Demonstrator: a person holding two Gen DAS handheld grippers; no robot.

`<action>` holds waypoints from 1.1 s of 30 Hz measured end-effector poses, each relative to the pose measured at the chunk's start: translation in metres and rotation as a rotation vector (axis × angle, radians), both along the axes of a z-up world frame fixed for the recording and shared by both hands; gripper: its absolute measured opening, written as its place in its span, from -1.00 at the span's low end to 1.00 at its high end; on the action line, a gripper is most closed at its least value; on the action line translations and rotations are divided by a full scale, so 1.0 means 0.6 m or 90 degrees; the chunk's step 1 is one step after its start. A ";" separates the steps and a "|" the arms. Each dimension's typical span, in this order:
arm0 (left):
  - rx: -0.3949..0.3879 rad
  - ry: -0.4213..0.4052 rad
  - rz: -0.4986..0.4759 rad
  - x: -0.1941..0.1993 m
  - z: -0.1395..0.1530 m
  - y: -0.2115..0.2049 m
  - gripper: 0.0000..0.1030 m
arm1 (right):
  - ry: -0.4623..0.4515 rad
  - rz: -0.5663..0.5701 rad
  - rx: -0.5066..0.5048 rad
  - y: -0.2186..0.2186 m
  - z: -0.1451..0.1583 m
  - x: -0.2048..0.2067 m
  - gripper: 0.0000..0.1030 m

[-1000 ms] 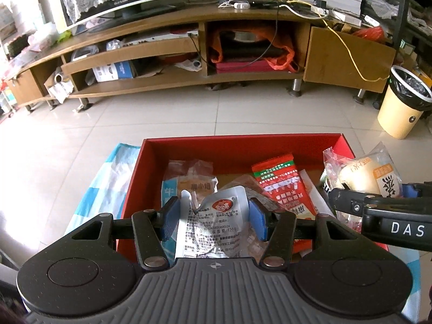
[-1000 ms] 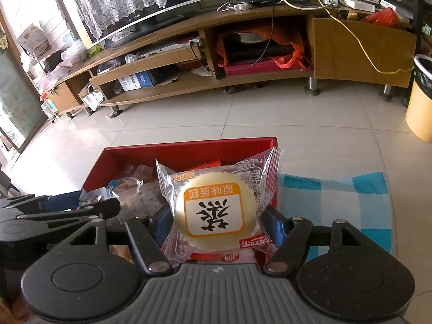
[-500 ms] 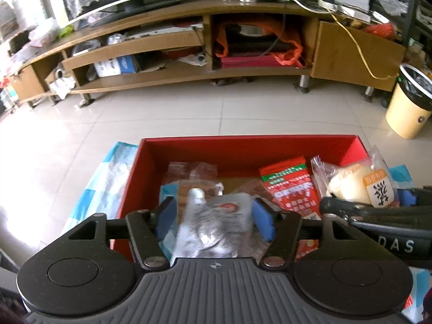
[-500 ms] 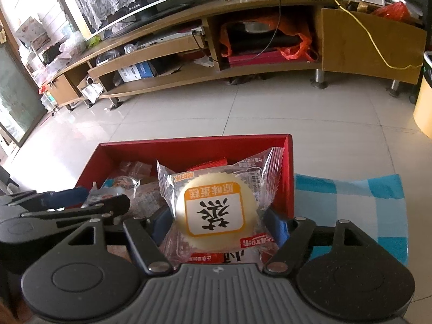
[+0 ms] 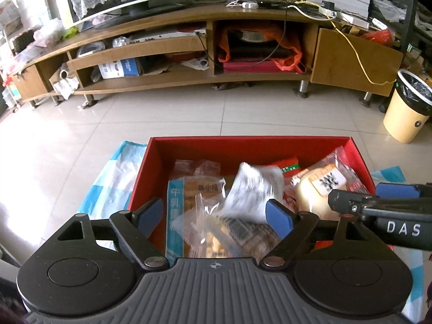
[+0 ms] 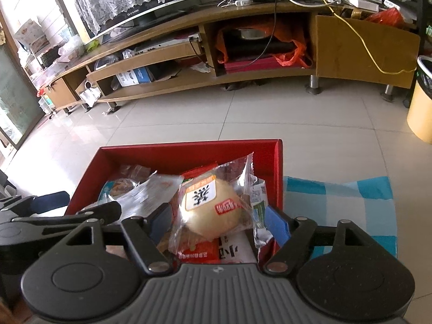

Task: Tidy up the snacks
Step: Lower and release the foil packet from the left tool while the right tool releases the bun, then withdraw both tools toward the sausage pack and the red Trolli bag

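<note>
Crinkly foil packet [image 5: 251, 191] blurs between the opening left gripper [image 5: 218, 213], ungripped.

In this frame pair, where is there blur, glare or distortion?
Left wrist view: silver snack packet is motion-smeared; floor at left washes out in glare. Right wrist view: cake packet is sharp. Both views: fisheye bows the TV cabinet.

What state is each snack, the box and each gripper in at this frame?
left gripper: jaws opening, pads clear of any packet.
silver packet: released, blurred, dropping into the box.
right gripper: open, pads off the cake.
wrapped round cake: sealed, lying tilted on other packets.
blue biscuit packet: sealed, lying in the box.
red box: open-topped, part-filled with snacks.
</note>
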State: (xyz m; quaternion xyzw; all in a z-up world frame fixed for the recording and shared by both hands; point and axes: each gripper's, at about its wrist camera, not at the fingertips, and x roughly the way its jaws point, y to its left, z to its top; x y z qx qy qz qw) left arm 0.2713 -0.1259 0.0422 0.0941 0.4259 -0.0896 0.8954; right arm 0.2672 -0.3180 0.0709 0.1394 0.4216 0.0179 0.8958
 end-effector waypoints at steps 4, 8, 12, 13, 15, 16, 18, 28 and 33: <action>-0.002 0.007 -0.010 -0.022 0.004 0.009 0.73 | -0.001 0.003 -0.004 -0.002 0.005 -0.025 0.48; -0.007 0.030 -0.026 -0.052 0.000 0.020 0.74 | 0.008 0.001 -0.014 -0.008 0.004 -0.051 0.48; -0.007 0.058 -0.060 -0.088 -0.011 0.031 0.79 | 0.007 -0.003 -0.017 -0.021 0.011 -0.078 0.48; -0.008 0.066 -0.070 -0.096 -0.016 0.034 0.83 | 0.007 -0.002 -0.016 -0.023 0.012 -0.085 0.48; -0.009 0.083 -0.086 -0.111 -0.028 0.040 0.86 | 0.009 0.001 -0.012 -0.025 0.014 -0.101 0.48; -0.006 0.097 -0.096 -0.116 -0.039 0.041 0.87 | 0.010 0.002 -0.011 -0.026 0.015 -0.110 0.48; 0.006 0.120 -0.114 -0.118 -0.059 0.040 0.87 | 0.013 0.004 -0.010 -0.027 0.015 -0.126 0.48; 0.034 0.163 -0.205 -0.116 -0.124 0.027 0.88 | 0.033 0.021 -0.016 -0.033 0.000 -0.169 0.50; 0.071 0.172 -0.234 -0.120 -0.151 0.013 0.91 | 0.035 0.011 -0.003 -0.046 -0.004 -0.165 0.50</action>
